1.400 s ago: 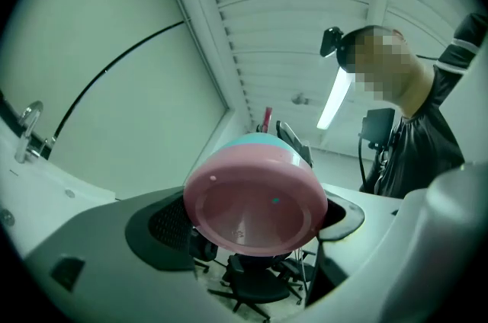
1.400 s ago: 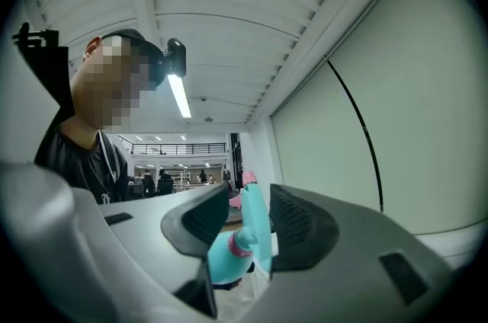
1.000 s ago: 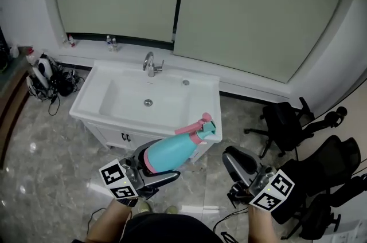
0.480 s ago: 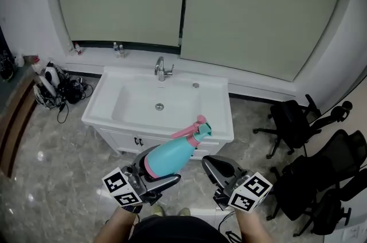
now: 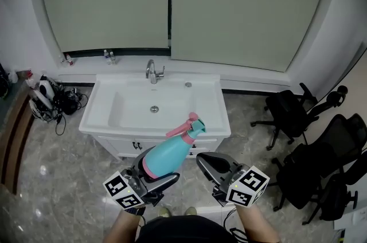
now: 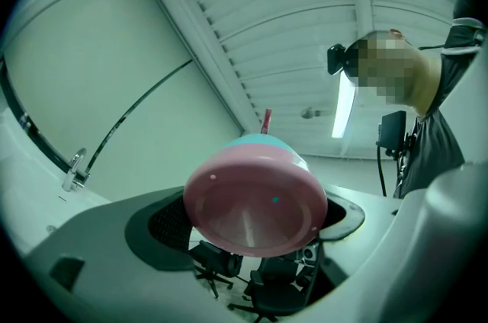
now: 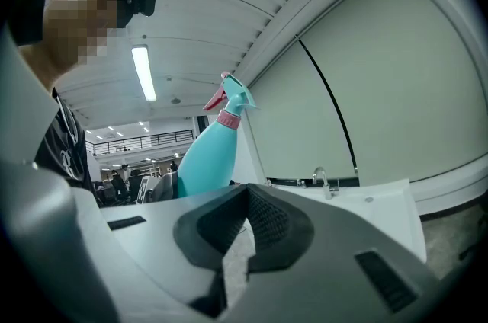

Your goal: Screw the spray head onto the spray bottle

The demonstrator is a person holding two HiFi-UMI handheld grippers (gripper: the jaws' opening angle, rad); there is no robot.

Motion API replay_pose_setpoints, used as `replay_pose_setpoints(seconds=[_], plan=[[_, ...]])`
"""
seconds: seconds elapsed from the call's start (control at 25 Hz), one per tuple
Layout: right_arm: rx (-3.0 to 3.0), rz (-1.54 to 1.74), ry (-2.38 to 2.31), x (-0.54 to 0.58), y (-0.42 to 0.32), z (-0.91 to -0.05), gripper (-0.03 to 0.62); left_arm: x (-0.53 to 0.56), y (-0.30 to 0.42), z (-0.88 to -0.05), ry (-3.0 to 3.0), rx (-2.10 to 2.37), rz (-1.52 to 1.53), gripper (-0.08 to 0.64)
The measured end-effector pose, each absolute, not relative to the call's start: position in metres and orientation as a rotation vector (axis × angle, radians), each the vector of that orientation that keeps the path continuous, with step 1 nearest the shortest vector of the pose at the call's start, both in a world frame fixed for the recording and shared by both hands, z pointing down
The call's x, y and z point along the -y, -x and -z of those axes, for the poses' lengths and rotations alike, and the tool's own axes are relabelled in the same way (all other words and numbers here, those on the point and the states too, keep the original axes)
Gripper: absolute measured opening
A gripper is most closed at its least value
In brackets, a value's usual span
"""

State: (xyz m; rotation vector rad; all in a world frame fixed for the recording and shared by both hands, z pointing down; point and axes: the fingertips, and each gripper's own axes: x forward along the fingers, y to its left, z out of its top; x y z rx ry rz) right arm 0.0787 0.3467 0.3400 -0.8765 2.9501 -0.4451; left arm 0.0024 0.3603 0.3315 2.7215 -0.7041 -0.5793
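Spray bottle (image 5: 166,155) pinched between left gripper (image 5: 155,170) jaws | right gripper (image 5: 209,163) jaws together, alongside

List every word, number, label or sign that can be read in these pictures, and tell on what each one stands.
No text can be read in any view.
Spray bottle: no label or print shows.
Left marker cube and right marker cube: black-and-white square patterns only, no letters or numbers.
Small bottles behind the sink: any labels are too small to read.
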Motion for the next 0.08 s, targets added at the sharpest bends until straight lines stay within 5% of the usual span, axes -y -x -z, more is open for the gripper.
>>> replay_pose_setpoints(seconds=[0.08], plan=[[-2.952,0.436,0.882,-0.3442,-0.0824,-0.3385,0.0,-0.3567,-0.0067,-0.3295,-2.728,0.695,0.588,0.451]])
